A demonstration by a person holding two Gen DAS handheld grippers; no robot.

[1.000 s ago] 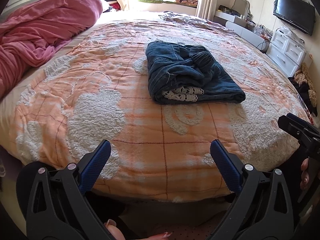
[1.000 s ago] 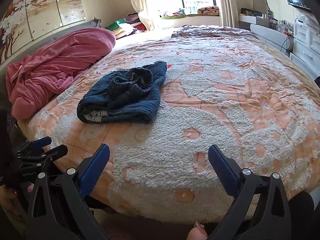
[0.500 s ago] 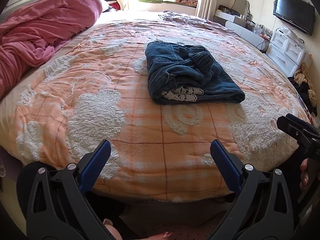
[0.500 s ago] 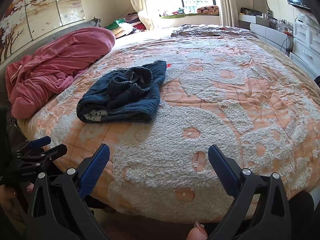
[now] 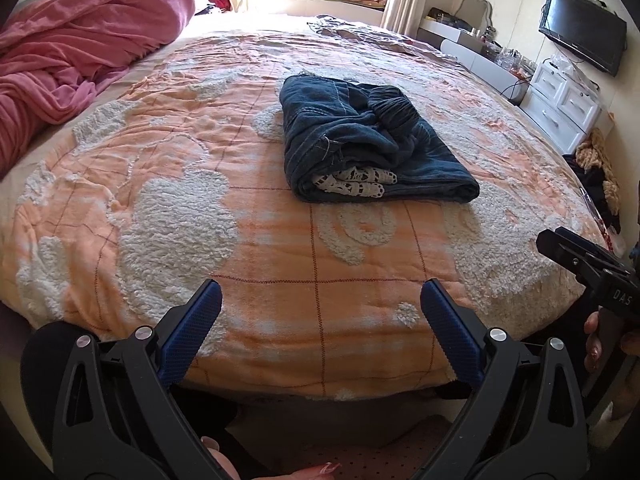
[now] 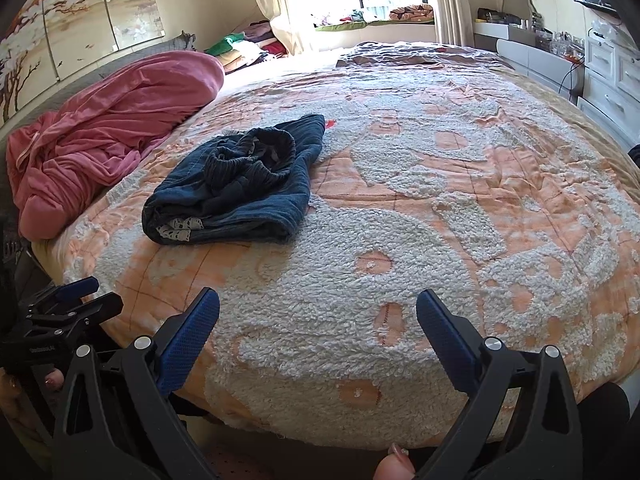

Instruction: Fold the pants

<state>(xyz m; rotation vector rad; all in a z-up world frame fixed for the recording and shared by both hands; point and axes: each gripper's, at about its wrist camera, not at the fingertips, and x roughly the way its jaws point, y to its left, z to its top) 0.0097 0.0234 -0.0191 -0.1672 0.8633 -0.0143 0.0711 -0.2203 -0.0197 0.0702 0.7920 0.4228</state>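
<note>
No shift is seen since the earlier frame: the folded pants (image 5: 368, 148) lie on the bed (image 5: 160, 208), well ahead of both wide-open, empty grippers (image 5: 320, 320) (image 6: 318, 328).

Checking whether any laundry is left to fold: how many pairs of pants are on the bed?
1: the dark blue pants, already folded, lie mid-bed on the orange blanket. The pink quilt could hide more.
</note>
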